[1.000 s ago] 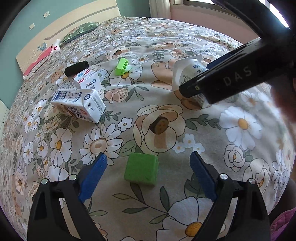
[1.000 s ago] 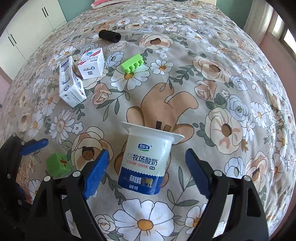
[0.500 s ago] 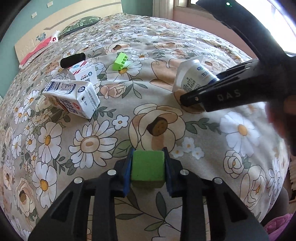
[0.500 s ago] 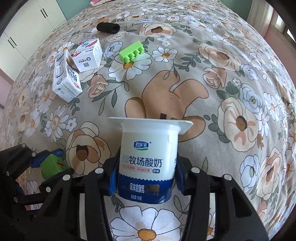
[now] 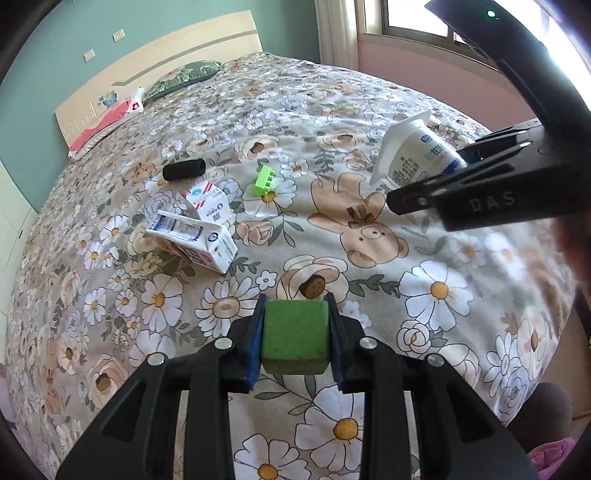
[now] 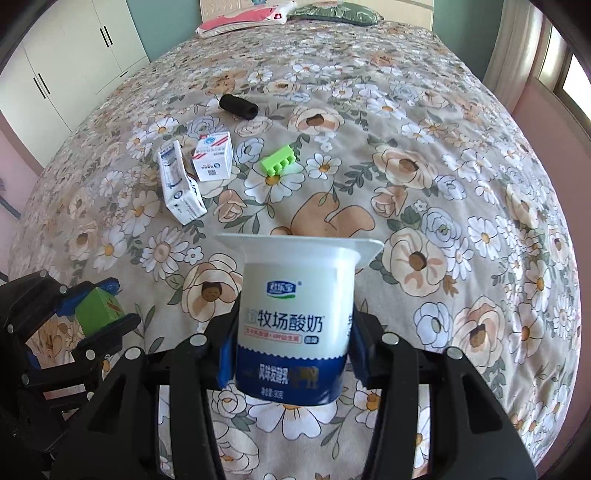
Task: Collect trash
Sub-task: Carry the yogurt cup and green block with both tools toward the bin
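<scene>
My left gripper [image 5: 294, 334] is shut on a green cube [image 5: 294, 332] and holds it above the floral bedspread; it also shows in the right wrist view [image 6: 96, 308] at lower left. My right gripper [image 6: 293, 350] is shut on a white and blue yoghurt cup [image 6: 295, 314], lifted off the bed; the cup also shows in the left wrist view [image 5: 413, 153] at right. On the bed lie a large milk carton on its side [image 5: 194, 242], a small carton [image 5: 208, 203], a green comb-like block [image 5: 265, 180] and a black cylinder [image 5: 184, 170].
The bed's headboard [image 5: 155, 81] and pillows [image 5: 184, 75] are at the far end. A white wardrobe [image 6: 66, 62] stands to the left in the right wrist view. A window [image 5: 406, 22] and pink wall are beyond the bed's right side.
Both grippers closed, the left on the green cube and the right on the yoghurt cup, then both lifted their objects off the bedspread.
</scene>
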{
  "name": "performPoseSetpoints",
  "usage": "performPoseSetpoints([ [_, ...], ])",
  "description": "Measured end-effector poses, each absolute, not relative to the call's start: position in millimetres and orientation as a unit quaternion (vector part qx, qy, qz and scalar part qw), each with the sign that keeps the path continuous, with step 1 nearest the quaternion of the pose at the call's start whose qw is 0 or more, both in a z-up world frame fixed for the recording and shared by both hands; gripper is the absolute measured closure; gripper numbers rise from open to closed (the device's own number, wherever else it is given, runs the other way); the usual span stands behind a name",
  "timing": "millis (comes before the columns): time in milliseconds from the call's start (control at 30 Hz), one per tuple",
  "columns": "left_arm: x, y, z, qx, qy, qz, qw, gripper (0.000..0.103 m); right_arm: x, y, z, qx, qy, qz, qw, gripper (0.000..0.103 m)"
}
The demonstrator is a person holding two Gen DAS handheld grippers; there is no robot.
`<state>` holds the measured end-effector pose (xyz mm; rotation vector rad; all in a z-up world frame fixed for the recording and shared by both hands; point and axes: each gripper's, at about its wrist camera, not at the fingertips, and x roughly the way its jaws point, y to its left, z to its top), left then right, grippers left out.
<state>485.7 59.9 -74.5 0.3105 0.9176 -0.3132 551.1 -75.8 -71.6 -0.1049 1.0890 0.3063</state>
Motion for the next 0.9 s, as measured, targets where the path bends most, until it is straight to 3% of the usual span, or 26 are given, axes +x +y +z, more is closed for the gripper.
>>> performPoseSetpoints([
  [900, 320, 65, 162, 0.154, 0.318, -0.027, 0.935, 0.071, 333, -93, 187, -0.129, 0.362, 0.210, 0.899, 0.053],
])
